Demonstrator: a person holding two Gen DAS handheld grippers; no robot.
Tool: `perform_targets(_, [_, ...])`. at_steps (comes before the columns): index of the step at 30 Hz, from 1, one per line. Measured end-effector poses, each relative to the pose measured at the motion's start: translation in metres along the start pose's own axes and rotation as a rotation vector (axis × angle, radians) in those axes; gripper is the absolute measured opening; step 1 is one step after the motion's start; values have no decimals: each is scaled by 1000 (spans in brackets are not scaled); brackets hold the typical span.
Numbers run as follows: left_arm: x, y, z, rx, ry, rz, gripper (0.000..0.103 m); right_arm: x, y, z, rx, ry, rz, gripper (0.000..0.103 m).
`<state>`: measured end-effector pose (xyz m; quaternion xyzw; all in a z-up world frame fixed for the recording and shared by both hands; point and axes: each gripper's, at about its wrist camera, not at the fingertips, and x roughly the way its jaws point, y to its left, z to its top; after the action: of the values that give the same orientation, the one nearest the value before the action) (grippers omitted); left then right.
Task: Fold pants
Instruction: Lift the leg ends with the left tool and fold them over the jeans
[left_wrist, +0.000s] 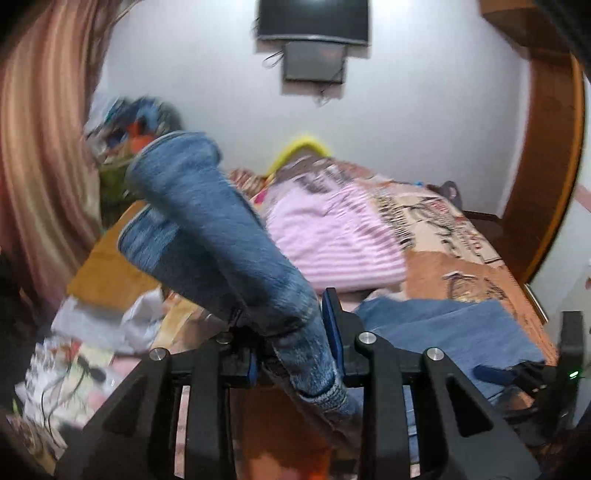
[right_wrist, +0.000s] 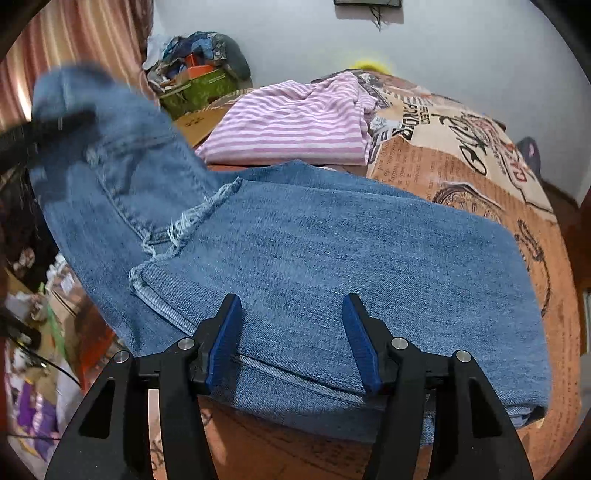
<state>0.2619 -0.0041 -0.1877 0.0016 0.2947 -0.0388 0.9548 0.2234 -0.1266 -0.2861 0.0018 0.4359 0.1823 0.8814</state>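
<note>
The left claw (left_wrist: 295, 350) is standing clamped on a bunched part of the jeans (right_wrist: 332, 251), and it is lifting this part up into the air; the denim is rising away from the claw like a thick roll, above the side of the bed (right_wrist: 480, 177). The right claw (right_wrist: 291, 339) is staying with its fingers wide apart, and it is holding nothing. It is hovering at the near edge of the jeans, over the seam, and I cannot tell if the pads are touching the cloth.

The rest of the jeans is lying flat on the patterned bed cover, just in front of a striped pink shirt (right_wrist: 288, 125).

I am thinking the danger is here: the lifted part is heavy and gripped only at one bunched place, so it could be slipping out of the left claw. Also, because the right claw is not pinning the flat part, a pull from the left could be dragging the whole jeans toward the bed's edge and spoiling the fold.
</note>
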Motion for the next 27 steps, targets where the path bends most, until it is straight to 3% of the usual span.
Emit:
perform_targets(6, [-13, -45, 18, 80, -35, -106, 24, -17, -18, -6, 79, -31, 67, 52])
perform_targets(11, [-13, -81, 22, 163, -38, -146, 20, -61, -67, -22, 178, -108, -56, 52])
perform_targets(15, [-16, -109, 23, 217, -37, -187, 19, -69, -118, -39, 287, -83, -139, 52])
perform_targets(17, [-17, -123, 21, 238, -38, -209, 19, -67, -130, -48, 311, -70, -141, 52])
perform_targets(23, [-4, -178, 15, 337, 5, -258, 19, -58, -117, -53, 238, -77, -192, 57])
perform_targets(27, [9, -209, -1, 413, 59, -284, 19, -62, -127, -58, 270, -95, -151, 58])
